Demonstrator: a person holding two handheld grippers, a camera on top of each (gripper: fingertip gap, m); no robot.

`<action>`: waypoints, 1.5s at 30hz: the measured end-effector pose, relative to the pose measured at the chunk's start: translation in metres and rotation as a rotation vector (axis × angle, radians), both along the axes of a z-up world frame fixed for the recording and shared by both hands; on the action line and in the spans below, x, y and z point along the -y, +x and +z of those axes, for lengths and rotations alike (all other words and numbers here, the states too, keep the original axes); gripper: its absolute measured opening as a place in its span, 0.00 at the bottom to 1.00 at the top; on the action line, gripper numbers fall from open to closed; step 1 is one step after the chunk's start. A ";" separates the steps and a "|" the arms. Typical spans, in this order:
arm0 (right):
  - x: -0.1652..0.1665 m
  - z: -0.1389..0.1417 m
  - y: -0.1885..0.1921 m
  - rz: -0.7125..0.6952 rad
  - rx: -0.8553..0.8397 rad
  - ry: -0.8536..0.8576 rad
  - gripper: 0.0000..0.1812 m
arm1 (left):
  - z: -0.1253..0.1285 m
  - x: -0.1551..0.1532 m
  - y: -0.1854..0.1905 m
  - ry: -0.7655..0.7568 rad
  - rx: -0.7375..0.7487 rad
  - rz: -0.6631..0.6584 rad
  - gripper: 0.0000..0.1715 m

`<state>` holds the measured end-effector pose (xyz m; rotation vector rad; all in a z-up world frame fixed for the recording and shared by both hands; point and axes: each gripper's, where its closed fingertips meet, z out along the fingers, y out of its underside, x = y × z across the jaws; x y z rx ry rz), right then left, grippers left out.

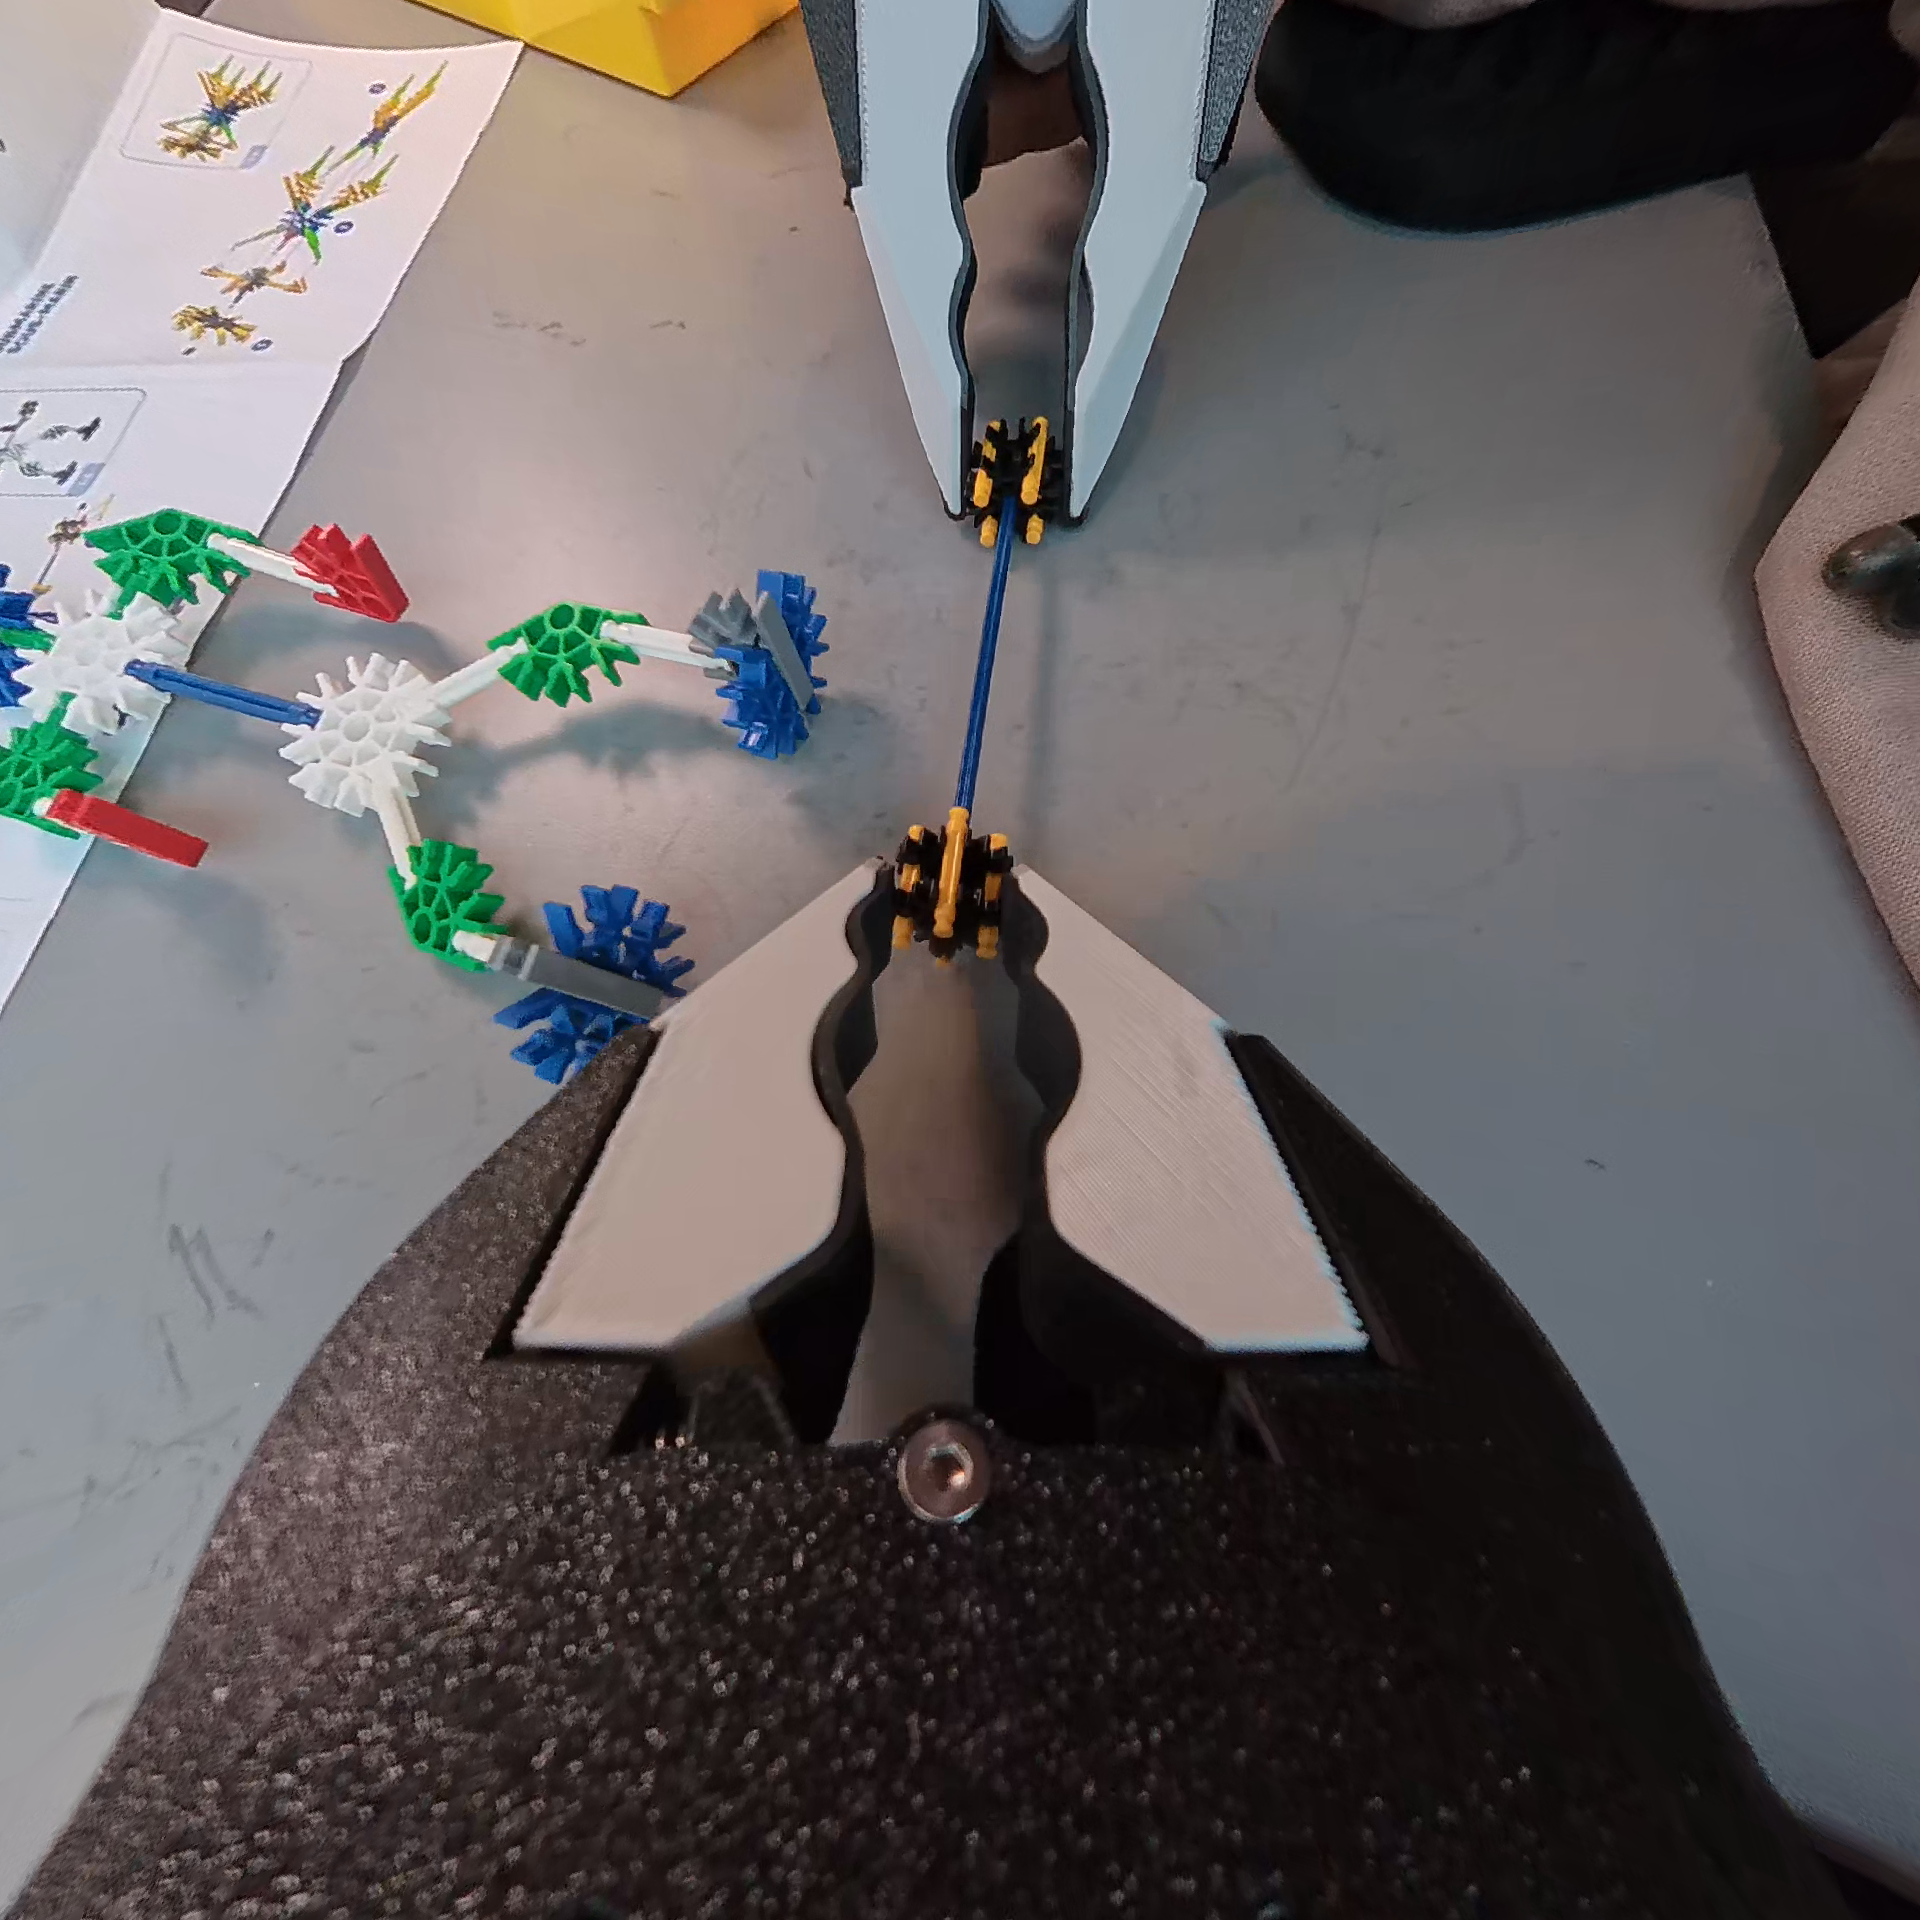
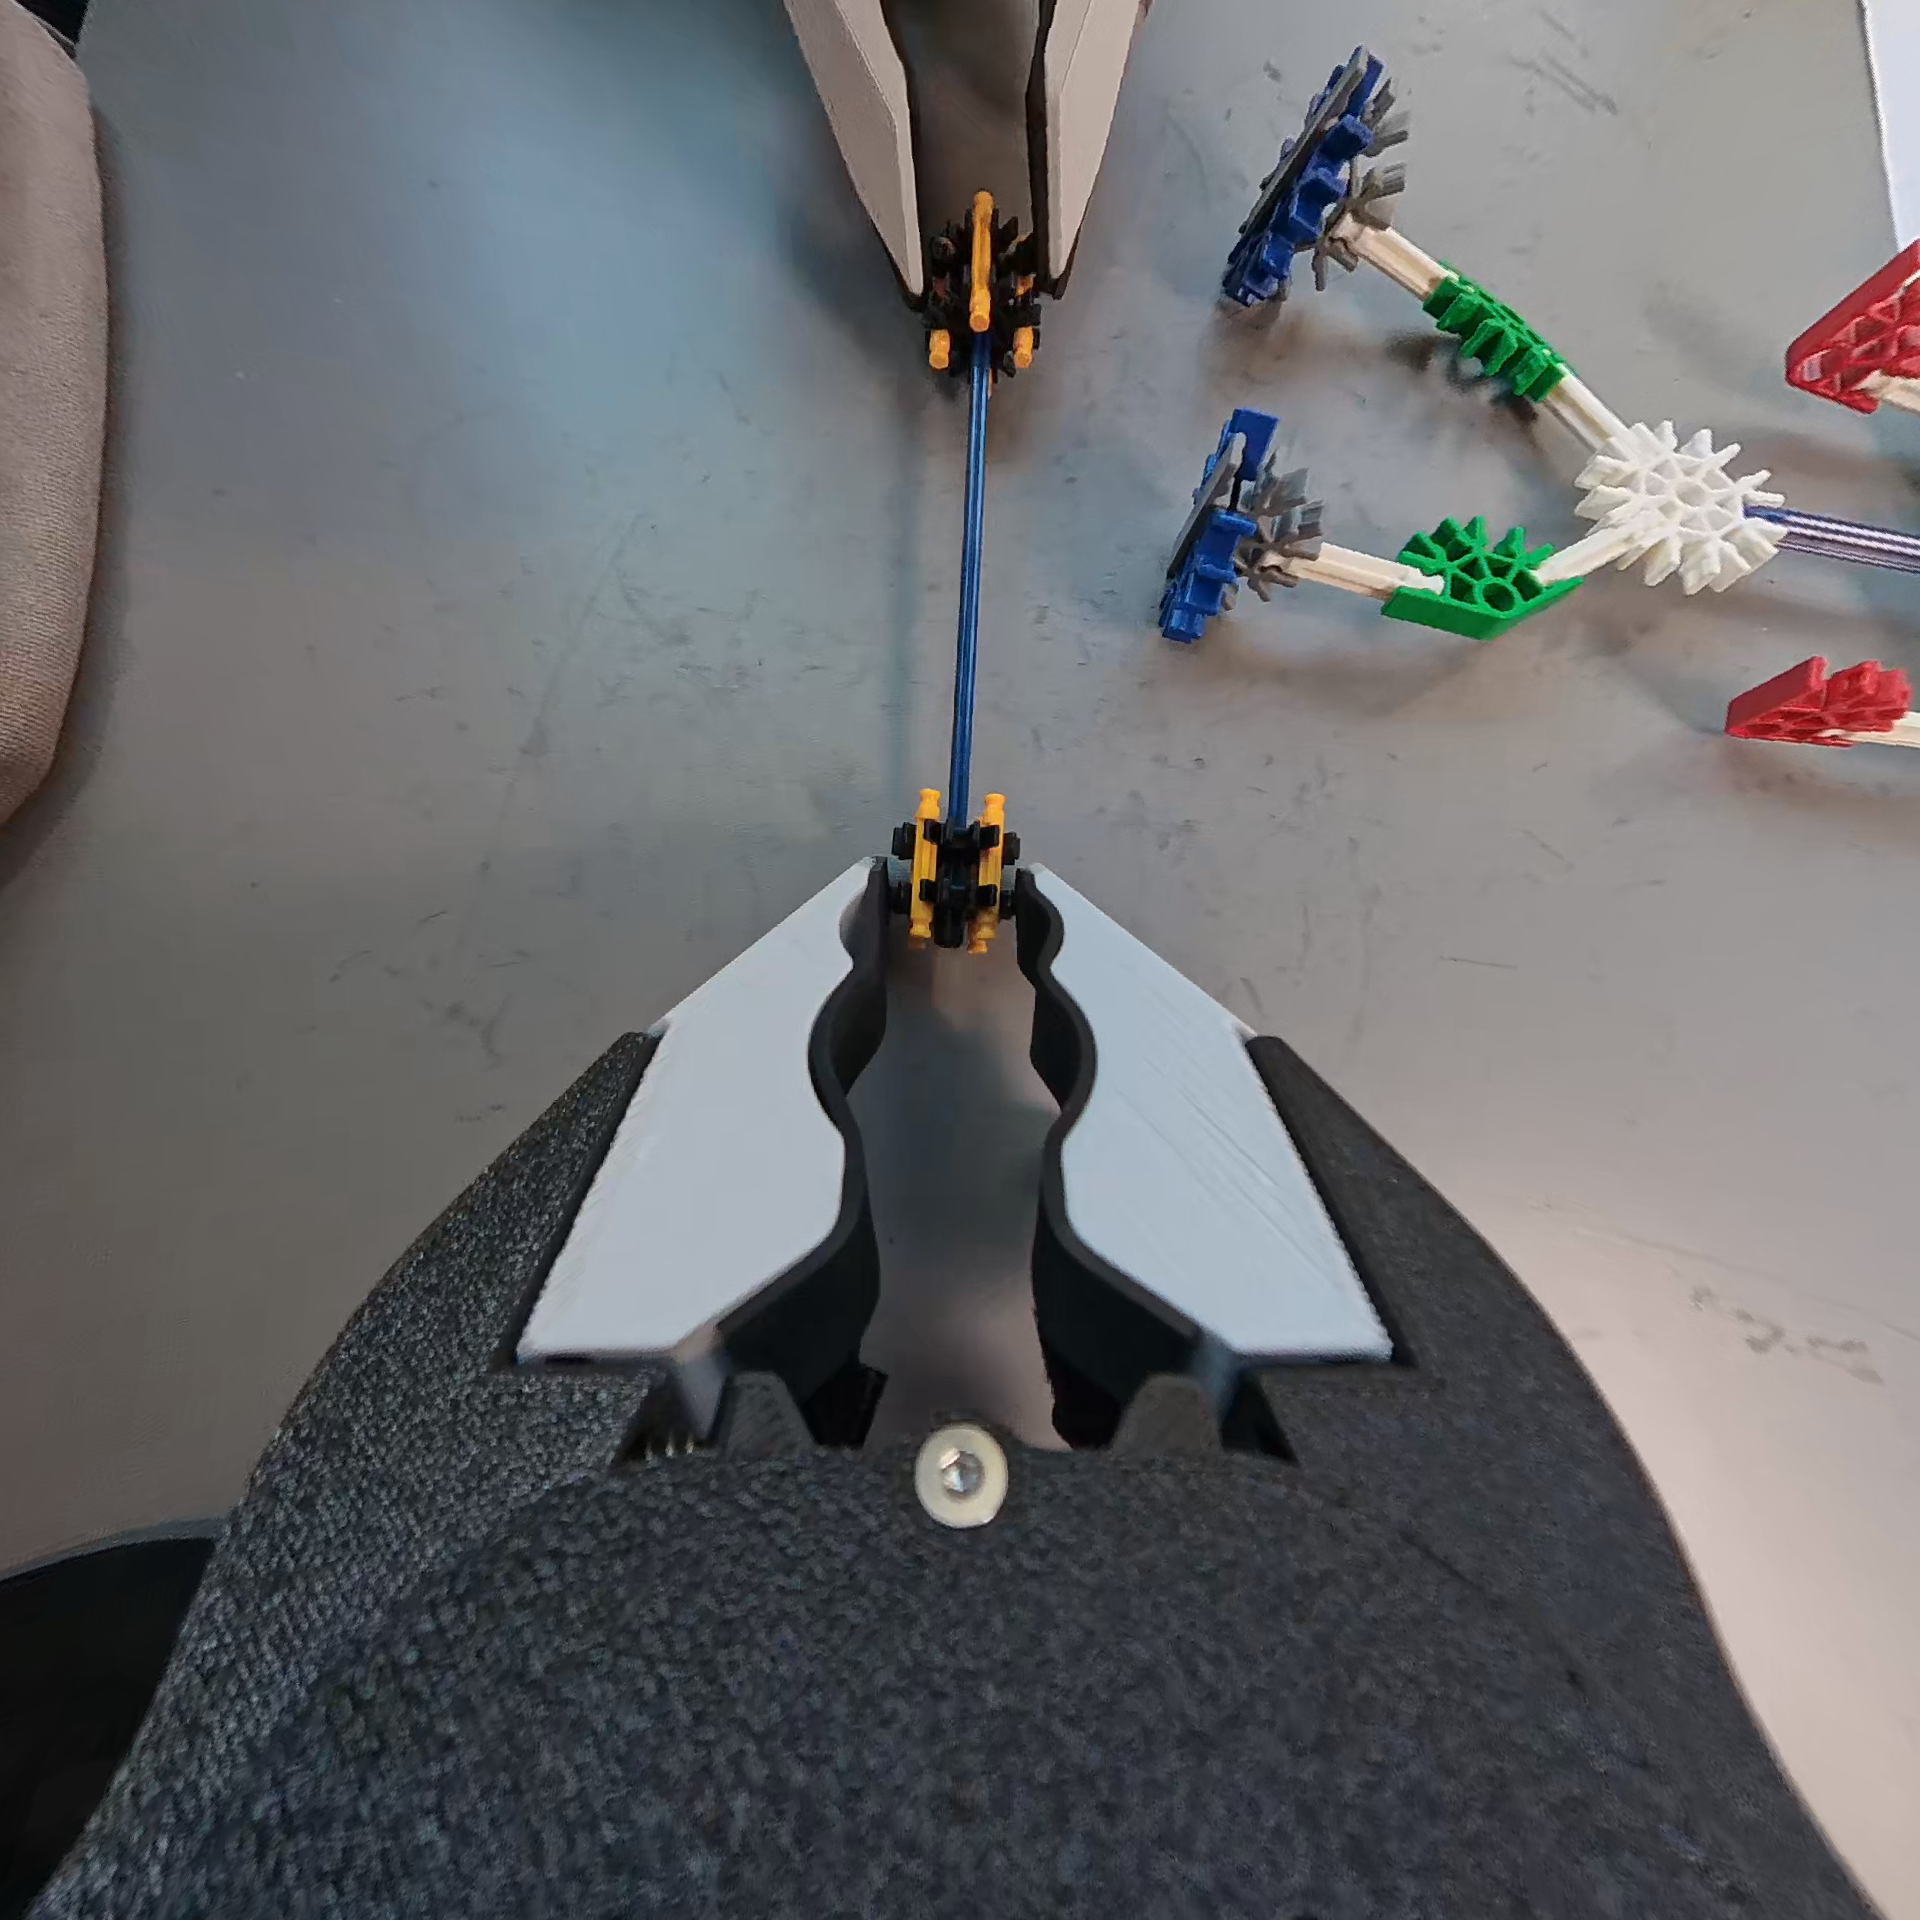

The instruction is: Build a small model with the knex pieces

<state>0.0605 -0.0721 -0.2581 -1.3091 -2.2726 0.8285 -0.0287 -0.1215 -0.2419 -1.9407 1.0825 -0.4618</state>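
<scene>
A thin blue rod [image 1: 982, 675] joins two black-and-yellow connector clusters above the grey table. My left gripper [image 1: 948, 902] is shut on the near cluster [image 1: 951, 896] in the left wrist view. My right gripper [image 2: 952, 883] is shut on the other cluster [image 2: 954, 878]. Each gripper faces the other along the rod: the right gripper [image 1: 1016, 480] shows at the top of the left wrist view, the left gripper [image 2: 979, 281] at the top of the right wrist view. The rod [image 2: 968, 582] runs straight between them.
A built model of green, white, blue, red and grey connectors [image 1: 364, 727] lies on the table left of the rod; it also shows in the right wrist view [image 2: 1662, 509]. A printed instruction sheet [image 1: 208, 260] and a yellow box [image 1: 644, 36] lie at far left. Beige fabric [image 1: 1860, 644] is at right. My hands' fingertips stand some 11 cm from each other.
</scene>
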 end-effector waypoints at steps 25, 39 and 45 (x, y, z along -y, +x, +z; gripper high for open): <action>0.002 0.001 -0.002 0.004 -0.011 -0.027 0.13 | -0.001 -0.003 -0.006 -0.087 0.062 0.041 0.12; 0.002 0.000 -0.001 0.006 -0.005 0.001 0.13 | -0.003 -0.006 -0.003 -0.023 -0.016 0.064 0.12; 0.002 0.000 -0.002 0.000 -0.004 0.002 0.13 | -0.002 -0.011 -0.005 -0.031 0.019 0.129 0.12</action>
